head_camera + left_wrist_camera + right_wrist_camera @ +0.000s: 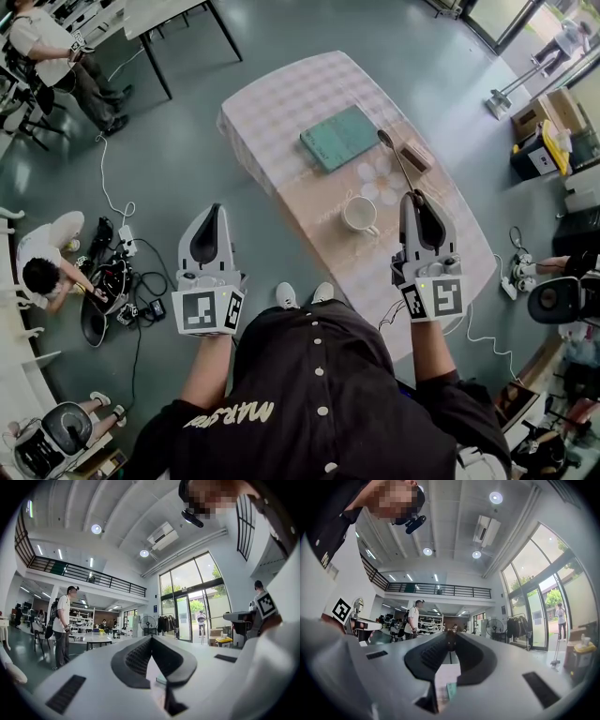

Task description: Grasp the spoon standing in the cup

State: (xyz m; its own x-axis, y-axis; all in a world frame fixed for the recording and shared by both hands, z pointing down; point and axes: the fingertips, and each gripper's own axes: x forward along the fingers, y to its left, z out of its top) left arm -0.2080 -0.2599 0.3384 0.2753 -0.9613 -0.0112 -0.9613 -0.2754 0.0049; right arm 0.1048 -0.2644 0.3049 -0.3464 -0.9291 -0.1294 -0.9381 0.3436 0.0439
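A white cup (359, 214) stands on the checked tablecloth (281, 103), and nothing is in it. The metal spoon (396, 157) is out of the cup and sticks up and away from my right gripper (413, 195), which is shut on its handle just right of the cup. In the right gripper view, a dark handle (450, 645) shows pinched at the tips of the right gripper (450, 641). My left gripper (214, 210) hangs over the floor left of the table, shut with nothing in it. The left gripper view shows the left gripper (151, 640) with its jaws meeting.
A green book (339, 137) lies on the table beyond the cup, with a small brown box (415, 155) to its right. People sit and crouch on the floor at the left among cables (112, 197). A dark-legged table (159, 19) stands at the back left.
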